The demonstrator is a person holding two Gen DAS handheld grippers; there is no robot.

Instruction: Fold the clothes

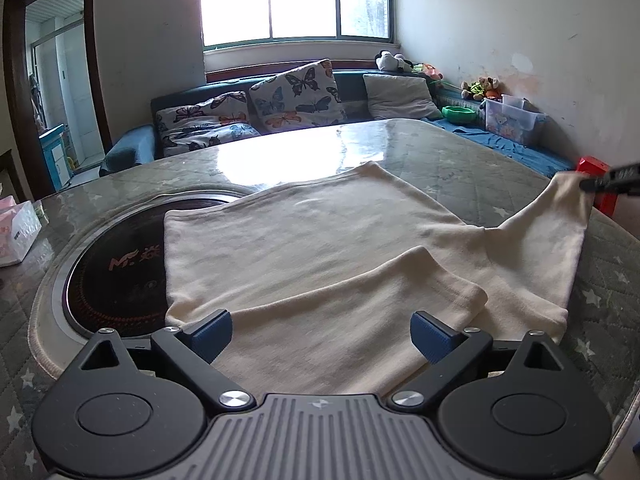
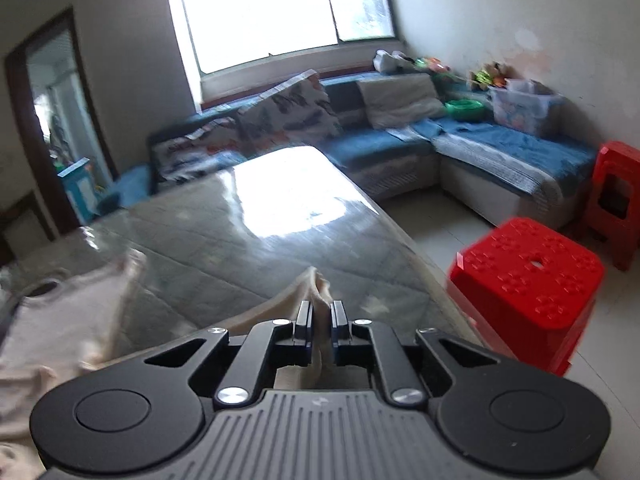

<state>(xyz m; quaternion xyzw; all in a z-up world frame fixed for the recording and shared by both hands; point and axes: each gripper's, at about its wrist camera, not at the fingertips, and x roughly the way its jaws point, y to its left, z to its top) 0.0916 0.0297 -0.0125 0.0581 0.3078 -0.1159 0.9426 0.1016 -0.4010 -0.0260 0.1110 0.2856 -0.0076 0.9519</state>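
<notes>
A cream T-shirt (image 1: 320, 240) lies spread on the glossy quilted surface (image 1: 460, 160), its left part covering a round dark induction plate (image 1: 108, 276) set into that surface, with one short sleeve (image 1: 400, 280) folded in over the body near the front edge. The left tool (image 1: 322, 330) hovers low over the near hem with its jaws wide apart; the blue pads (image 1: 212, 330) stand either side of the cloth and do not press on it. At the far right of the left wrist view the shirt's other sleeve (image 1: 560, 208) is drawn up off the surface into a peak, gripped at its tip by the dark fingers of the right tool (image 1: 592, 182). The right wrist view, somewhat blurred, shows that same tool (image 2: 320, 316) with its jaws drawn narrow, clamped on a pinched fold of cream fabric (image 2: 318, 284) that sticks up between the pads, while the rest of the shirt trails to the lower left. Beside the surface on the right stands a red plastic stool (image 2: 524, 280), with a second red stool (image 2: 616, 196) behind it near a blue sofa (image 2: 500, 148). A tissue box (image 1: 18, 232) sits at the left edge of the surface
</notes>
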